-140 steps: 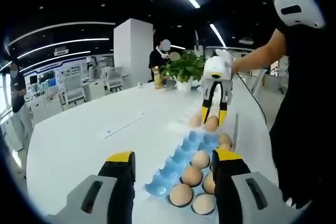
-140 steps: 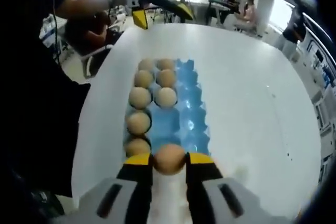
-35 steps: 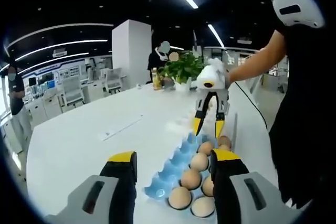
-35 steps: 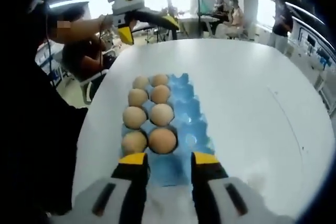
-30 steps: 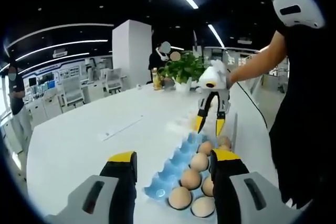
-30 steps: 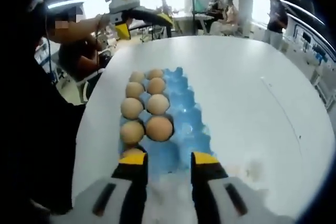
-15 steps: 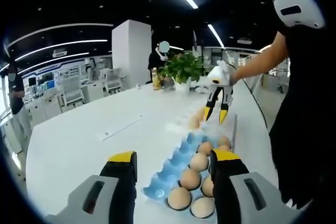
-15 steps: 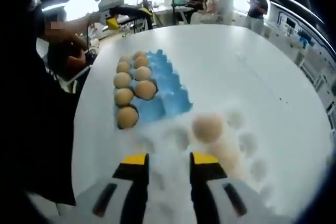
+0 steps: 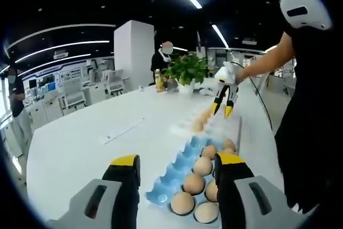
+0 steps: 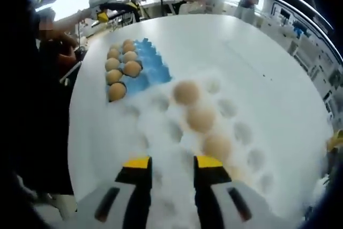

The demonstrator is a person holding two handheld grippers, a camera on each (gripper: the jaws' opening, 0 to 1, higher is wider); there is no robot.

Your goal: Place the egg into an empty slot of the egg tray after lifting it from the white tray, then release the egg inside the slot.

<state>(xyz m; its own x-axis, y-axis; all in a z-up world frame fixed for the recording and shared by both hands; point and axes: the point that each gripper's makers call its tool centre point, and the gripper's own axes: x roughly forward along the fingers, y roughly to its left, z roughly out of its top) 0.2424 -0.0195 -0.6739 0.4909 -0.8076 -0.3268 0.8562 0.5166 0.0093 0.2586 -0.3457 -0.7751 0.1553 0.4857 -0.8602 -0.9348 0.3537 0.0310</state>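
We see right gripper [image 10: 173, 163] spread, empty, over near end of white moulded egg tray [image 10: 161, 132]; three brown eggs [image 10: 201, 118] lie in it. Beyond, blue egg tray [image 10: 147, 73] holds more eggs. Left gripper [image 9: 176, 162] spread, empty.

No words, numbers, labels or signs readable in left gripper view or right gripper view. Far wall panels too small and blurry to read.
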